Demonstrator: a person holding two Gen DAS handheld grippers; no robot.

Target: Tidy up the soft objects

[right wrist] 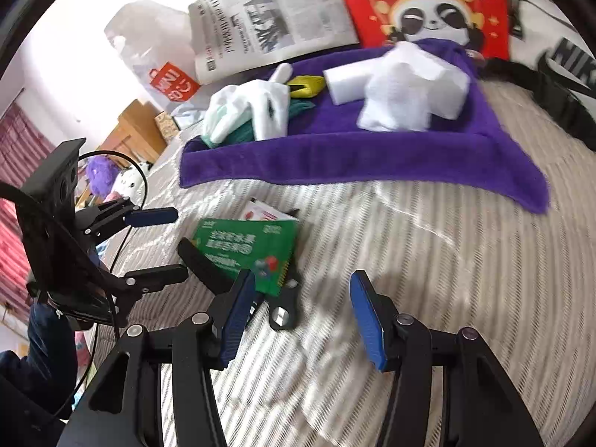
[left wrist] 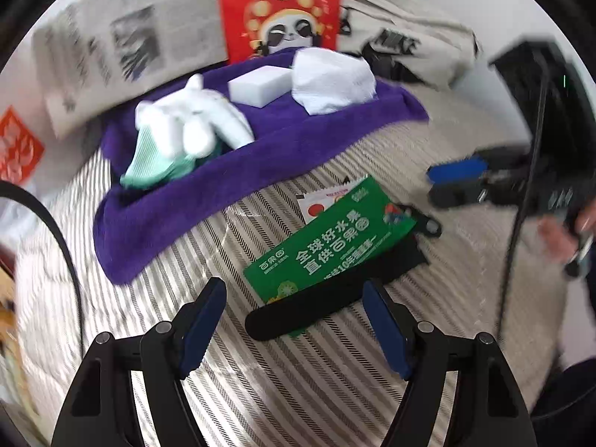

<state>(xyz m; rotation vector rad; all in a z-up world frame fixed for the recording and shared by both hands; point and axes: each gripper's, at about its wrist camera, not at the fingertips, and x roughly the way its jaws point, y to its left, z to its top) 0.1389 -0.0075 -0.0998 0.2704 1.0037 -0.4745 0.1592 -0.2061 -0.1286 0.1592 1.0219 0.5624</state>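
Item: soft goods on a bed with a striped cover (right wrist: 428,260), no worktop in view. We count them gathered on a purple towel (right wrist: 354,156) spread at the far side: white gloves (right wrist: 260,104) at its left end, lying over a pale green cloth (left wrist: 149,164) and something darker teal; a white sponge block (left wrist: 259,85) in the middle; a folded white cloth (right wrist: 413,93) at the right, touching the sponge. A yellow piece (right wrist: 307,85) lies just beyond the gloves; we cannot tell what it is. We judge the sorting well advanced, since these pieces already sit in a row on the towel. Left outside it, near us, is a green printed bag (left wrist: 327,246) with a black strap (left wrist: 335,294) and clip, a small white and red packet (left wrist: 320,205) tucked at its far edge. The bag lies flat, its long axis running from near left to far right in the left wrist view, strap along the near edge, clip at the far right end. We judge it the piece still to be dealt with. Our left gripper (left wrist: 294,324) hovers just short of the strap, jaws wide and holding nothing. Our right gripper (right wrist: 298,320) is by the clip end, jaws likewise wide and empty. Beyond the towel: newspaper (right wrist: 275,18), red panda bag (right wrist: 428,3).
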